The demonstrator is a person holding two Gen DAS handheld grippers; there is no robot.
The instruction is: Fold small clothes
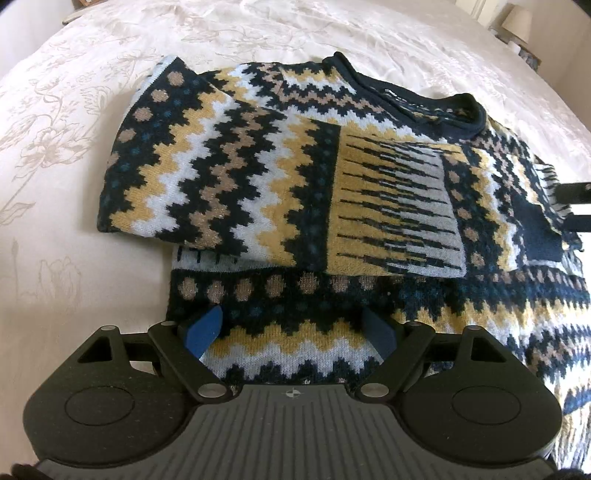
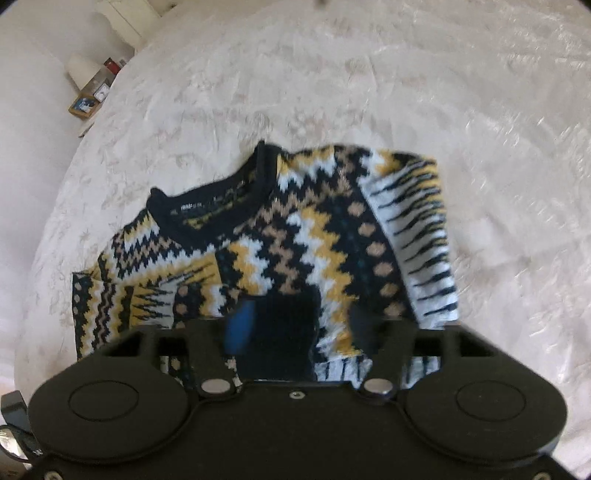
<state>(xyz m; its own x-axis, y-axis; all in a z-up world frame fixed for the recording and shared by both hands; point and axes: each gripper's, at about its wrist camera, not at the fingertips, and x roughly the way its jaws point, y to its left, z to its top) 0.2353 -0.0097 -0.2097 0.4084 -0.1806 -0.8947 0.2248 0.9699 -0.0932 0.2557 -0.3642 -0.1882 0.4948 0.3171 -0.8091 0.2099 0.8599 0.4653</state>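
A small knitted sweater (image 1: 295, 177) with navy, yellow, white and tan zigzag bands lies on the bed, both sleeves folded across its chest. It also shows in the right wrist view (image 2: 303, 236), collar toward the upper left. My left gripper (image 1: 291, 332) is open, its blue pads spread over the sweater's lower body near the hem. My right gripper (image 2: 295, 325) is open above the folded sleeve's navy cuff (image 2: 284, 332); this view is blurred. The right gripper's black fingers (image 1: 574, 206) show at the right edge of the left wrist view.
The bed (image 1: 74, 184) has a cream cover with a pale floral print and reaches all around the sweater. A lamp (image 1: 517, 22) stands beyond the far right corner. A nightstand with small items (image 2: 92, 92) stands at the far left in the right wrist view.
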